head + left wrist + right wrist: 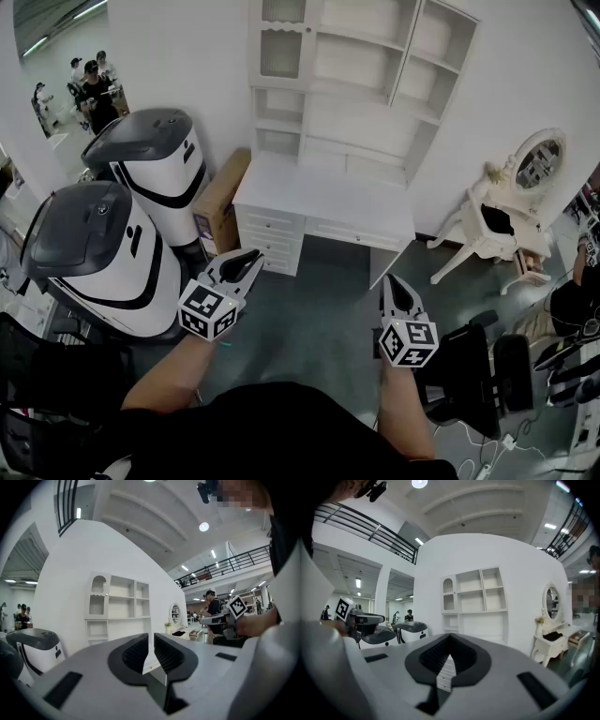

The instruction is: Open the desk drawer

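Head view shows white shelving (347, 84) above a white surface (328, 197) at the wall, the desk drawer (349, 234) shut under its front edge, two grey-topped machines (98, 248) and a cardboard box (223, 202) beside its left end, the left gripper (246, 260) slightly open and empty, and the right gripper (394, 284) closed on nothing, both well apart from the drawer.

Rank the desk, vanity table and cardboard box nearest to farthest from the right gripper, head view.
From the right gripper:
1. desk: just ahead, slightly left.
2. vanity table: off to the right, against the wall.
3. cardboard box: far left, leaning past the desk's left end.
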Available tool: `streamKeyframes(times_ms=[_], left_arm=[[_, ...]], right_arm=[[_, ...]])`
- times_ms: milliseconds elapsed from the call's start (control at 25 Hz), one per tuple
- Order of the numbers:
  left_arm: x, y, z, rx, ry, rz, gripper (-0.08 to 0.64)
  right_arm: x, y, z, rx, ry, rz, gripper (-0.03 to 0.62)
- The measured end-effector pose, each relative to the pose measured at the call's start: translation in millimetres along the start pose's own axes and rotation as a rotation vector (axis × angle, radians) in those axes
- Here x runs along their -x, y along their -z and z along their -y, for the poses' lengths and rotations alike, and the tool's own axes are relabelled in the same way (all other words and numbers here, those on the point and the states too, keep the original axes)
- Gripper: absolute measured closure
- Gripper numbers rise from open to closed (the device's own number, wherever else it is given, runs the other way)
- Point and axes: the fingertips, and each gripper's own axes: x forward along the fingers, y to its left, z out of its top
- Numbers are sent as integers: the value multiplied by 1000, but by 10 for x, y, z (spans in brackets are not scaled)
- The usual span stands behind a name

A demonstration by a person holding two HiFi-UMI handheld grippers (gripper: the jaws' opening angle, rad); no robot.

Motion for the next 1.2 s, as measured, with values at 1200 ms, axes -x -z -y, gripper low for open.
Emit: streamKeyframes(times_ms=[1200], left_arm=[[-468, 205, 654, -5, -21, -75, 515]], right_arm=[[337, 283, 842, -75, -45, -20, 592]])
